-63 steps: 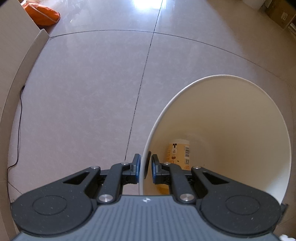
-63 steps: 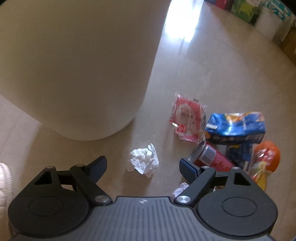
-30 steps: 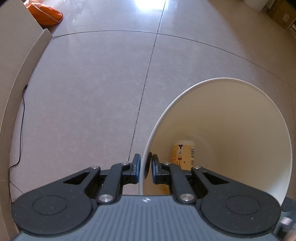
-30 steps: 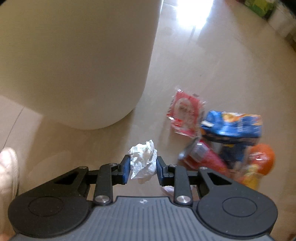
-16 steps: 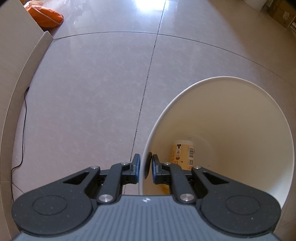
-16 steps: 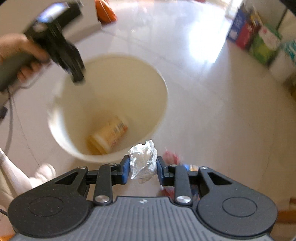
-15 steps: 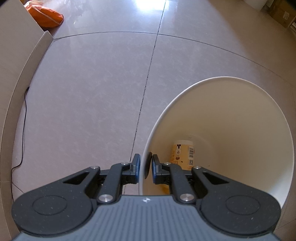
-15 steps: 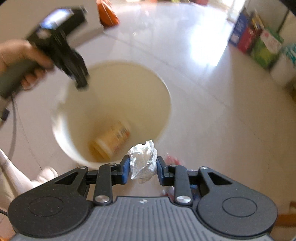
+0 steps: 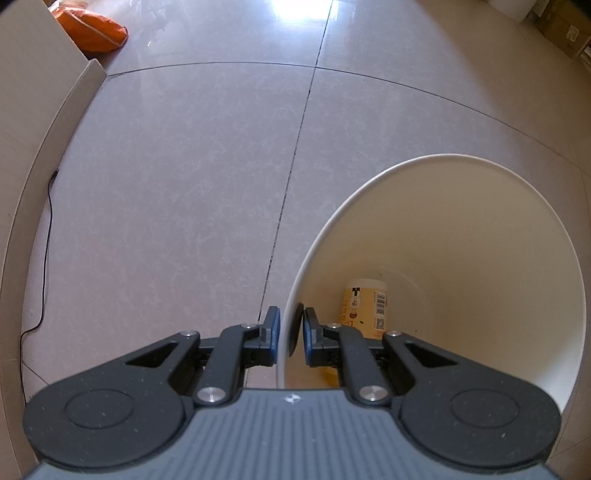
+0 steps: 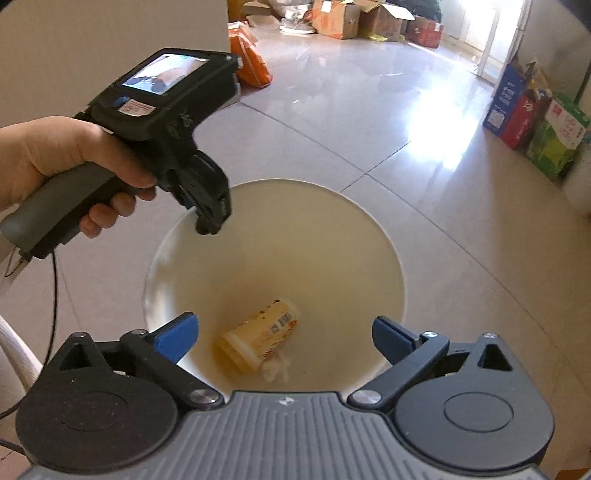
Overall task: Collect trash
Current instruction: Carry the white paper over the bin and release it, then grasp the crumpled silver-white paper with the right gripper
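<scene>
A cream round bin (image 10: pixel 369 221) stands on the tiled floor below my right gripper (image 10: pixel 284 334), which is open and holds nothing. Inside the bin lie a yellow cup (image 10: pixel 260 334) on its side and a crumpled white tissue (image 10: pixel 275 366) beside it. My left gripper (image 9: pixel 289 332) is shut on the bin's rim (image 9: pixel 369 184); the same cup (image 9: pixel 364 304) shows in the bin's bottom. In the right wrist view a person's hand (image 10: pixel 55 155) holds the left gripper (image 10: pixel 207 218) at the bin's far left edge.
An orange bag (image 9: pixel 92 27) lies by a beige wall panel (image 9: pixel 33 122), with a black cable (image 9: pixel 46 236) along it. Cardboard boxes (image 10: pixel 354 18) sit at the back of the room. Coloured cartons (image 10: pixel 535 114) stand at the right.
My right gripper has opened over the bin and the white tissue has dropped in beside the cup. The left gripper stays clamped on the rim.
</scene>
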A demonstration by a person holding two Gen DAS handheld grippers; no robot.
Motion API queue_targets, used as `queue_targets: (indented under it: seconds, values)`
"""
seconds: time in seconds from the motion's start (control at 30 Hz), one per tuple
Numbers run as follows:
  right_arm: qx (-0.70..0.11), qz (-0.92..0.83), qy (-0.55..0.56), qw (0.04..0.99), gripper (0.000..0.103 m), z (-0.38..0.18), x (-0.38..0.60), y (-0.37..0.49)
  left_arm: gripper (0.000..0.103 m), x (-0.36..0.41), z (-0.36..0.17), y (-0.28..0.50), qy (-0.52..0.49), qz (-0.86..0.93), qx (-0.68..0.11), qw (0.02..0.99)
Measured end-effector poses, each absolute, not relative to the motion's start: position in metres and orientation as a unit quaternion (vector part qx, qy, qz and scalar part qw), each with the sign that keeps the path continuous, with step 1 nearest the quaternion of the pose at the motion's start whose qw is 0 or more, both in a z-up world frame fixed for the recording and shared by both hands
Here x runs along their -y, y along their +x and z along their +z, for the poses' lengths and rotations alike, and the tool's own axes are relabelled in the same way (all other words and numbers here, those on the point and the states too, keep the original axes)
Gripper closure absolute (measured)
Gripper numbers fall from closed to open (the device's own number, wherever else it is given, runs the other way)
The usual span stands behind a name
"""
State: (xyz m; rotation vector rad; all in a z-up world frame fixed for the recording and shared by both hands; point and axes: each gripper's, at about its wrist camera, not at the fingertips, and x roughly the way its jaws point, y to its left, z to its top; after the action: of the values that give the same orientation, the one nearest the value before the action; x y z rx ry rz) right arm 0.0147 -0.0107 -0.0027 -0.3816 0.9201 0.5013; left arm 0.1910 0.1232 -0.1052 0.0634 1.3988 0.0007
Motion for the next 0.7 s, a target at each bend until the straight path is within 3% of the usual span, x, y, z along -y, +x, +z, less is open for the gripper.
queue_targets:
  seconds: [0.33, 0.7]
  values:
    - [-0.433, 0.147, -0.16, 0.875, 0.0, -0.028, 0.065, 0.011, 0.092, -0.123, -0.106, 0.191, 0.026, 0.003, -0.644, 0.765]
    - [-0.499, 0.057, -0.078, 0.861, 0.0, -0.126, 0.113, -0.013, 0.092, -0.124, -0.106, 0.191, 0.022, 0.003, -0.644, 0.765]
